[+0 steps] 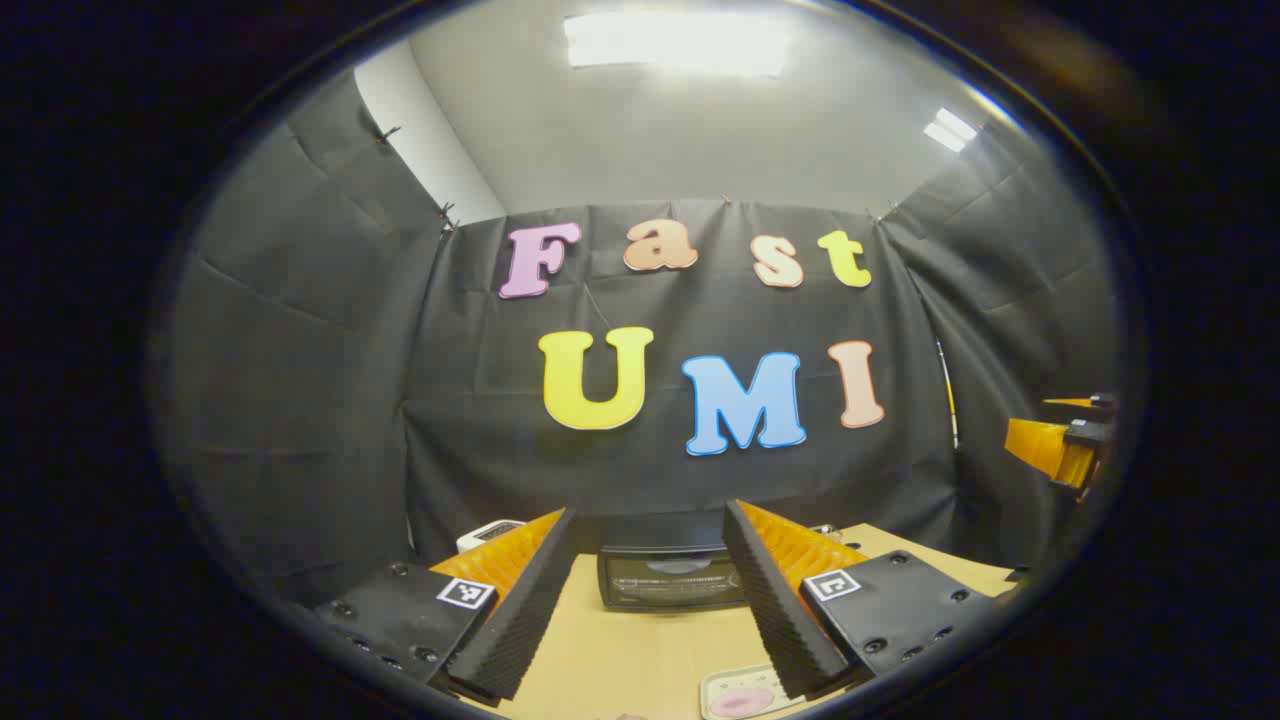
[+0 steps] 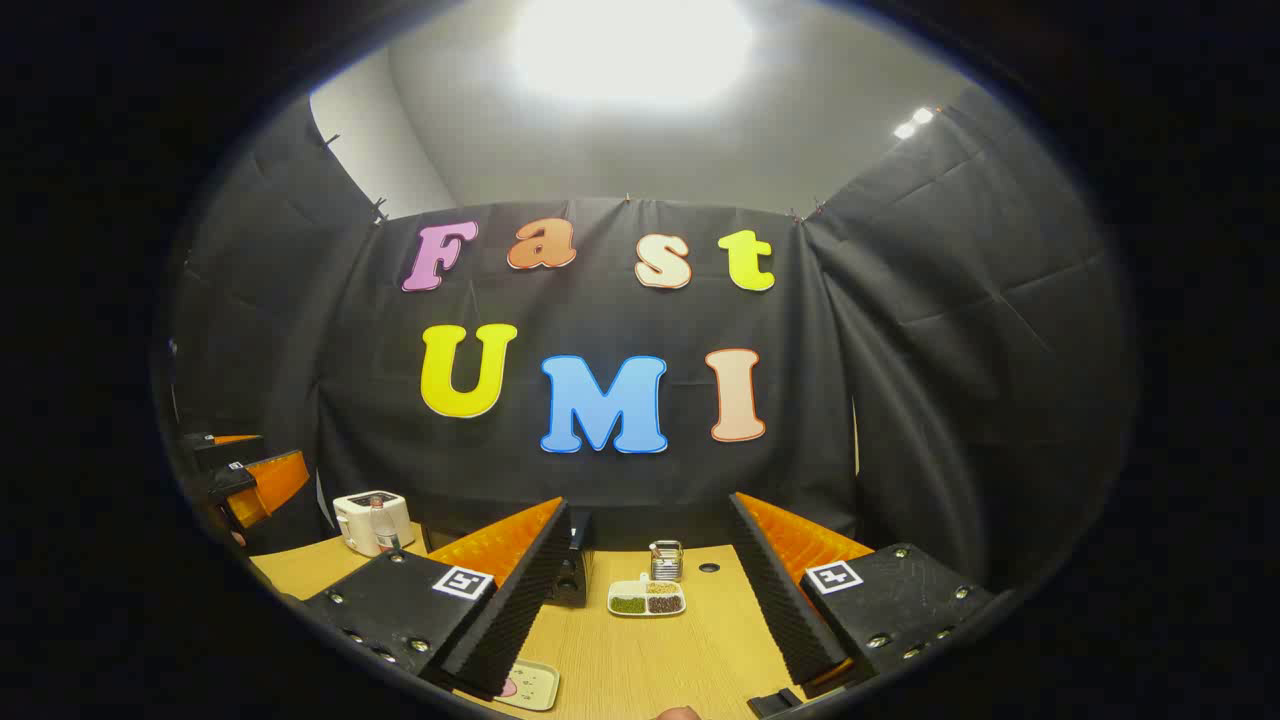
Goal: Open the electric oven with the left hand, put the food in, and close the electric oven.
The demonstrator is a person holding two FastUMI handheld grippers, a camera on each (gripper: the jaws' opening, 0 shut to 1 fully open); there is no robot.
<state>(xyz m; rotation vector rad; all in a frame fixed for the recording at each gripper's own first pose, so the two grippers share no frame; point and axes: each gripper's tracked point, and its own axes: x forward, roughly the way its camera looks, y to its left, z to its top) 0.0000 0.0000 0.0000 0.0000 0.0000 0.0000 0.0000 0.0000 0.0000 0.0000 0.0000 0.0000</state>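
Observation:
The black electric oven [image 1: 672, 578] stands at the back of the wooden table [image 1: 610, 655], its glass door shut. My left gripper [image 1: 648, 510] is open and empty, held high and well short of the oven, which shows between its fingers. A pale tray with pink food [image 1: 745, 695] lies on the table near my right finger. My right gripper [image 2: 649, 502] is also open and empty above the table. In the right gripper view the food tray [image 2: 530, 685] lies at the lower left, and the oven's side [image 2: 572, 570] peeks out behind my left finger.
A small divided dish of beans [image 2: 648, 598] and a metal holder [image 2: 665, 560] sit mid-table near a cable hole [image 2: 709, 567]. A white toaster [image 2: 370, 522] stands at the far left. The other gripper shows at each view's edge [image 1: 1070, 445] [image 2: 245, 480].

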